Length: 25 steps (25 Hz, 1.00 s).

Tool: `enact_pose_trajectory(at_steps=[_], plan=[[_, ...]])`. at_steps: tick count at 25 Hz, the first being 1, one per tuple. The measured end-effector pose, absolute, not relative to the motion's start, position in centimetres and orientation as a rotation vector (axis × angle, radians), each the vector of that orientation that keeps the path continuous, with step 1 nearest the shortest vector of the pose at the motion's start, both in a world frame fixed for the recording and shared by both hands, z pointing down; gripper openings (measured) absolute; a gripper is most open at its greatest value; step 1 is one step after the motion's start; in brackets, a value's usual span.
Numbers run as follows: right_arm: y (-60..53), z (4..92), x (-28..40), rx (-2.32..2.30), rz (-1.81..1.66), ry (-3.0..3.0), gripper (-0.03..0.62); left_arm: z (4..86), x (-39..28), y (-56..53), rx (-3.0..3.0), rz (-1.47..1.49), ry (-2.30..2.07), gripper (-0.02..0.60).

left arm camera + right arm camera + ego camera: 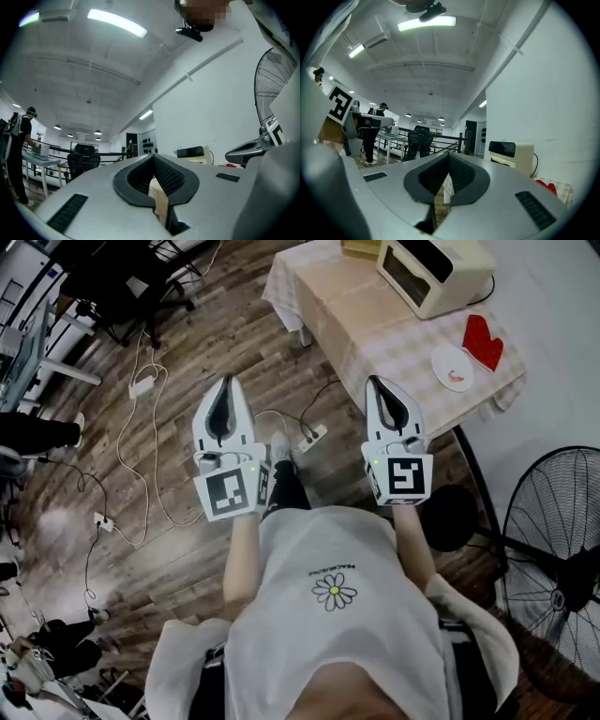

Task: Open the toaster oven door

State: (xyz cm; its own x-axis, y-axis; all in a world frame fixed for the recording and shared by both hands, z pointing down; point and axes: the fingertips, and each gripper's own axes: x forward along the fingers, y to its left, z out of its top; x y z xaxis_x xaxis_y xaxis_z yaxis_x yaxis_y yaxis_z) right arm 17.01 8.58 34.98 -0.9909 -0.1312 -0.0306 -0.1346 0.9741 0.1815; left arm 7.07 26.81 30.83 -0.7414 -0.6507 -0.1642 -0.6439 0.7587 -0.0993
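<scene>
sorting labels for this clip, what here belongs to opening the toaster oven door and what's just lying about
For the job: toaster oven, left gripper, right gripper, both shut and empty.
Lying about: red mitt, white plate, fan, power strip.

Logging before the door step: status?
Left claw shut, empty; right claw same. Toaster oven door closed, claws well short of the table. Plate, red mitt beside oven, not blocking.

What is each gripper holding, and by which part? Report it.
Nothing is held. The left gripper and right gripper are both shut and empty, short of the toaster oven.
</scene>
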Motion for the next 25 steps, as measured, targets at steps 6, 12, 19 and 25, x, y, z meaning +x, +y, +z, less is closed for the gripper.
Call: enact_pose_trajectory(at_steps=[6, 12, 19, 25], plan=[[5.8, 34.4, 9.8, -0.303, 0.325, 3.11, 0.009, 30.8, -1.4, 24.8, -1.068, -0.008, 2.751, 0.017], [3.5, 34.0, 1.3, -0.413, 0.275, 3.12, 0.009, 31.0, -10.7, 22.4, -1.161, -0.013, 2.744, 0.017], [3.5, 32.4, -7.5, -0.503, 0.254, 3.096, 0.009, 29.6, -18.8, 19.2, -1.331, -0.038, 2.637, 0.016], [2.5, 31.0, -10.4, -0.527, 0.282, 3.047, 0.009, 30.7, -20.0, 15.1, -1.461, 0.017, 2.614, 0.015]])
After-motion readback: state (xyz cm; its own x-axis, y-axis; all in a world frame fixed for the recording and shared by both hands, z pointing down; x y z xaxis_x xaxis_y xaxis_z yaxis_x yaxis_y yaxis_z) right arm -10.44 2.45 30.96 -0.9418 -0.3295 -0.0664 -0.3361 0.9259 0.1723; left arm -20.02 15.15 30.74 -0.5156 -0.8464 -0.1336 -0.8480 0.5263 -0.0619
